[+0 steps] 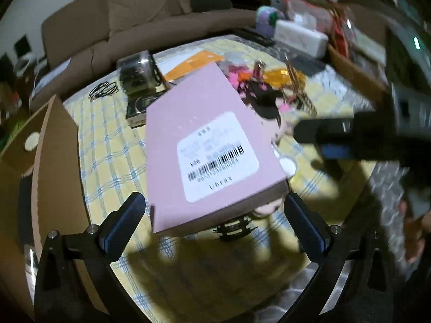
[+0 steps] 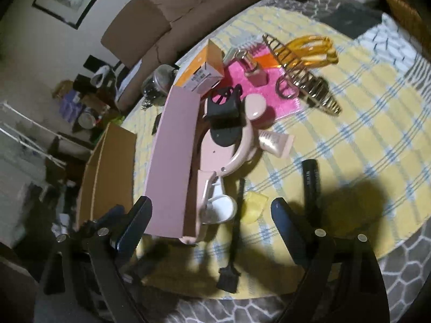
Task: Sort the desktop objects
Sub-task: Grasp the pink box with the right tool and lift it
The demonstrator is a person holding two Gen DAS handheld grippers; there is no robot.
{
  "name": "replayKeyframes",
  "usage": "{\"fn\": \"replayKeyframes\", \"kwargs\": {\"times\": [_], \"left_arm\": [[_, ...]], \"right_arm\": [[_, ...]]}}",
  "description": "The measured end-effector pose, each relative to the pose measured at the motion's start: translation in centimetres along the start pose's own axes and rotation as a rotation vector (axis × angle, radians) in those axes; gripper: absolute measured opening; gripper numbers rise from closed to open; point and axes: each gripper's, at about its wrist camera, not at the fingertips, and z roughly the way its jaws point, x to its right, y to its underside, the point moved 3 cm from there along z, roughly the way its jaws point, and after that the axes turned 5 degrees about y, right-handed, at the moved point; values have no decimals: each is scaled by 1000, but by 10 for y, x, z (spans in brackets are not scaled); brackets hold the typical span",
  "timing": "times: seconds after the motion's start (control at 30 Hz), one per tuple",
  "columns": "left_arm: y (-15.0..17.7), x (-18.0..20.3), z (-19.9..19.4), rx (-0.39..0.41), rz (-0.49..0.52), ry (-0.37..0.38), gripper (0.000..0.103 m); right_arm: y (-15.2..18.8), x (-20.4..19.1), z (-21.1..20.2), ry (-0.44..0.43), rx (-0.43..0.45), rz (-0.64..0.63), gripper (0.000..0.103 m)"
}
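In your left wrist view, the left gripper (image 1: 215, 215) stands wide, its fingers flanking the pink box (image 1: 212, 140) above the yellow checked tablecloth (image 1: 113, 145); a brown sofa (image 1: 129, 24) lies behind. In your right wrist view, the right gripper (image 2: 212, 218) is wide, empty; a cardboard box (image 2: 107, 172) stands left.

Matt pink cardboard box (image 1: 207, 140), woven tablecloth (image 1: 107, 145)

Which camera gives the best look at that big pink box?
The left wrist view: the pink box fills its centre, its broad face and barcode label showing. The right wrist view catches the box only edge-on, a narrow pink strip.
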Motion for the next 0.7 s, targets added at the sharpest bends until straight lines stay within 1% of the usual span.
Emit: {"fn": "replayKeyframes", "kwargs": {"times": [0.03, 0.1, 0.13, 0.2, 0.27, 0.3, 0.37, 0.47, 0.53, 0.57, 0.6, 0.63, 0.67, 0.7], "left_arm": [[2, 1, 4, -6, 7, -7, 103], [3, -3, 8, -10, -19, -9, 103], [4, -7, 10, -7, -48, 0, 103], [5, -13, 14, -7, -102, 45, 103], [6, -17, 16, -2, -110, 46, 103], [7, -19, 18, 0, -118, 59, 103], [7, -23, 21, -2, -145, 91, 103], [10, -31, 28, -21, -218, 186, 103], [11, -34, 32, -27, -250, 230, 103], [12, -36, 33, -24, -266, 258, 103], [13, -37, 34, -18, -281, 283, 101], [14, -38, 34, -12, -289, 296, 99], [14, -39, 34, -10, -293, 306, 95], [15, -39, 33, -5, -293, 313, 91]], "right_arm": [[-1, -1, 2, -17, -5, 5, 92], [-2, -8, 4, -51, -9, 2, 92], [-3, -13, 4, -52, -4, -11, 92], [-5, -24, 1, -50, 15, -47, 92], [-7, -34, 3, -76, 17, -73, 92], [-7, -38, 6, -80, 8, -86, 92], [-5, -42, 16, -64, -13, -98, 92], [-1, -41, 33, -56, -55, -100, 92], [1, -42, 38, -55, -66, -107, 93], [1, -44, 38, -55, -61, -114, 89], [1, -44, 37, -62, -56, -118, 83], [1, -44, 35, -59, -49, -119, 67], [0, -42, 33, -64, -40, -115, 60], [-1, -40, 31, -91, -37, -102, 55]]}}
